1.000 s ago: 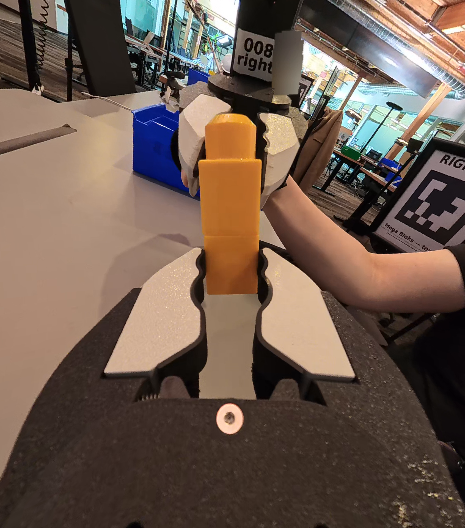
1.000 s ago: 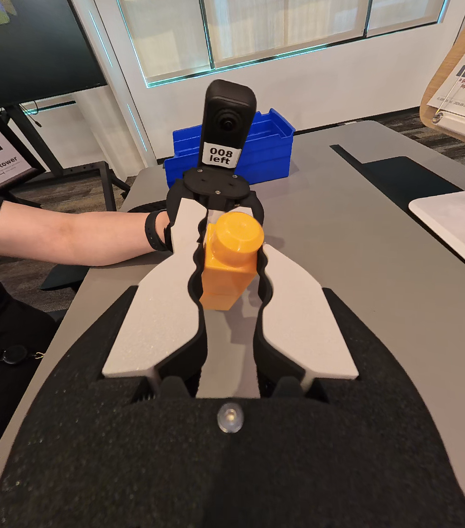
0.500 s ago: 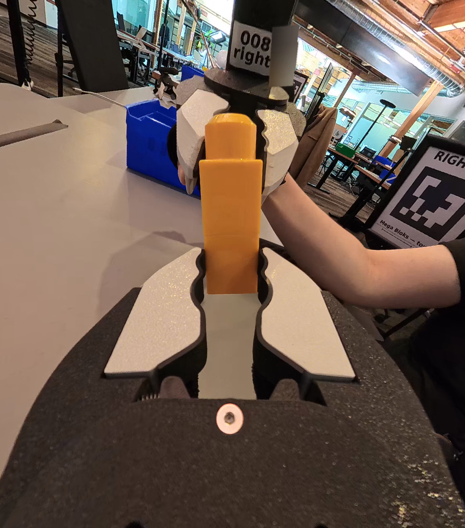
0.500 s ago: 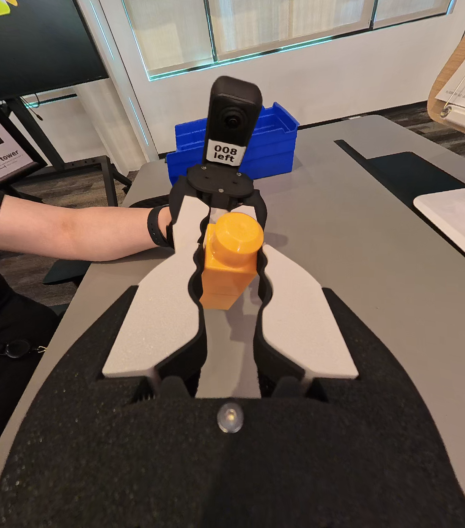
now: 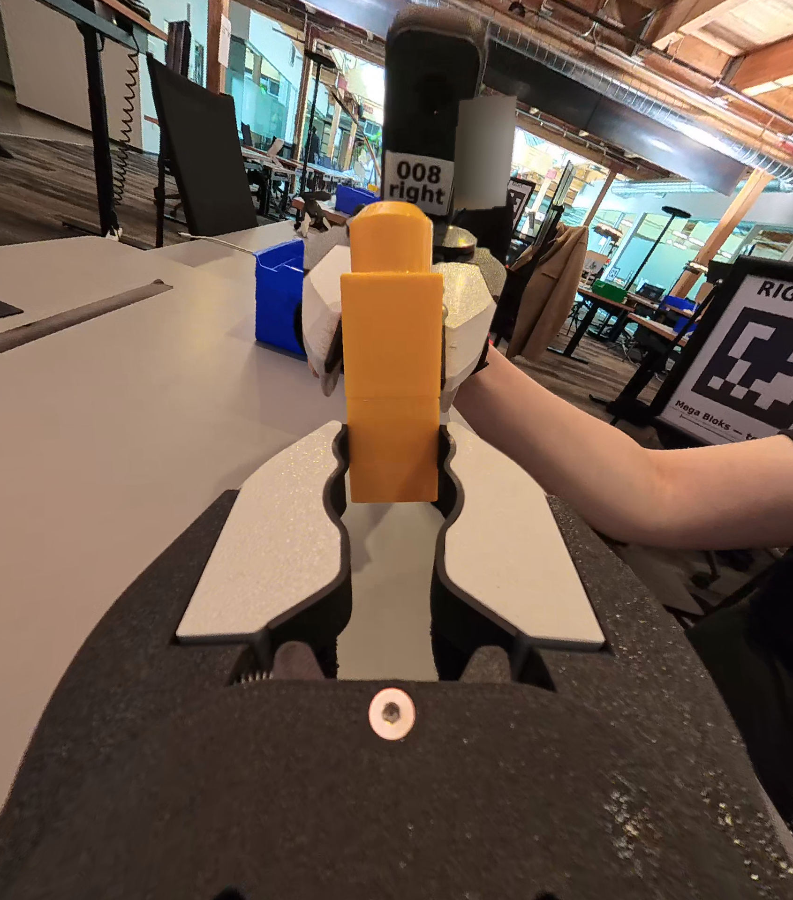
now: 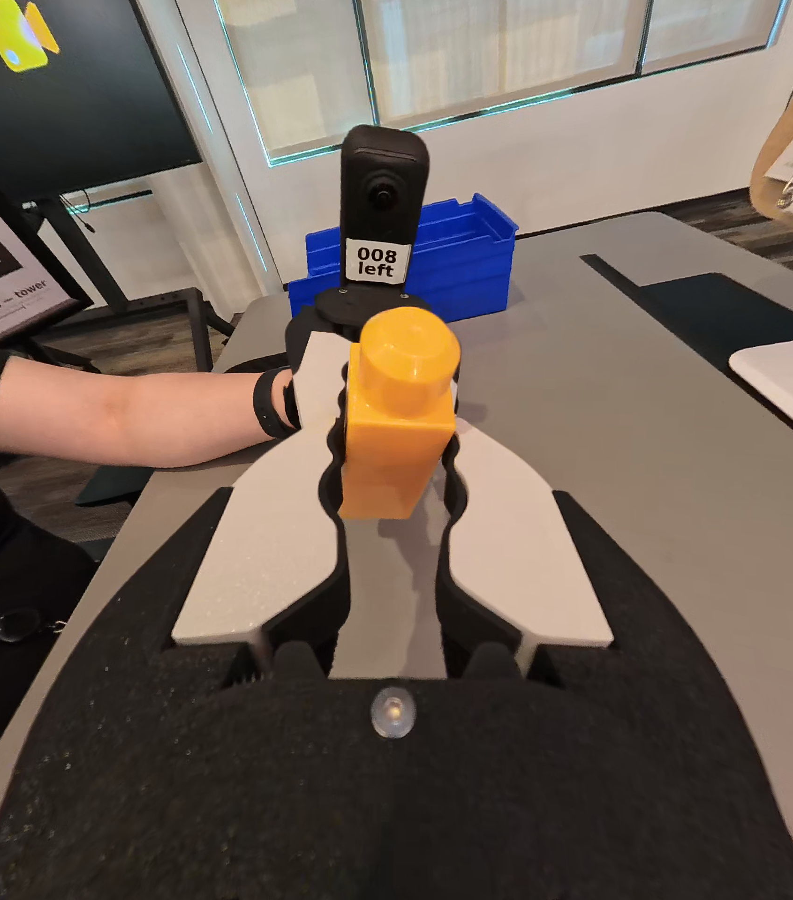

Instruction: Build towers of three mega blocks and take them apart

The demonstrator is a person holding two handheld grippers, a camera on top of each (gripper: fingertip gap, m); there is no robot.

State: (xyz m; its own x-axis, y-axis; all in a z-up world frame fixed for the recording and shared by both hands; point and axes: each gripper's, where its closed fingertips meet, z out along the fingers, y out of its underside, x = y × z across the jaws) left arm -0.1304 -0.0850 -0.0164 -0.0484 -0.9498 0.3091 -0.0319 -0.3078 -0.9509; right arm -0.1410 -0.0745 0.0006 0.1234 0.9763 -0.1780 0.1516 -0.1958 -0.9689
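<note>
Left wrist view: the left claw (image 5: 392, 462) is closed on the bottom block (image 5: 392, 450) of an orange stack (image 5: 390, 370), its two white fingers (image 5: 287, 531) pressed against the block's flat sides. The stack stands upright and seems lifted clear of the grey counter (image 5: 92, 414). Only two blocks can be told apart here, with a seam between them and a round stud on top. Farther off, the right claw (image 5: 396, 336) clamps the upper block (image 5: 390, 341) from the opposite side. A blue bin (image 5: 277, 292) sits on the counter behind, well apart, and a framed marker board (image 5: 769, 360) stands off to the right beyond the counter.

Right wrist view: the right claw (image 6: 396, 467) grips the upper block (image 6: 396, 438) by its side walls, stud toward the camera; the left claw (image 6: 336, 389) is partly hidden behind the stack.

The blocks look like hollow rigid plastic, so probably light, stiff and somewhat slick. The flat side walls are the sensible place to hold, not the stud. Separating them likely calls for a straight pull along the stack's axis, since twisting could make a block slip. Nothing stands between the claws, and the bin is clear of the work.
</note>
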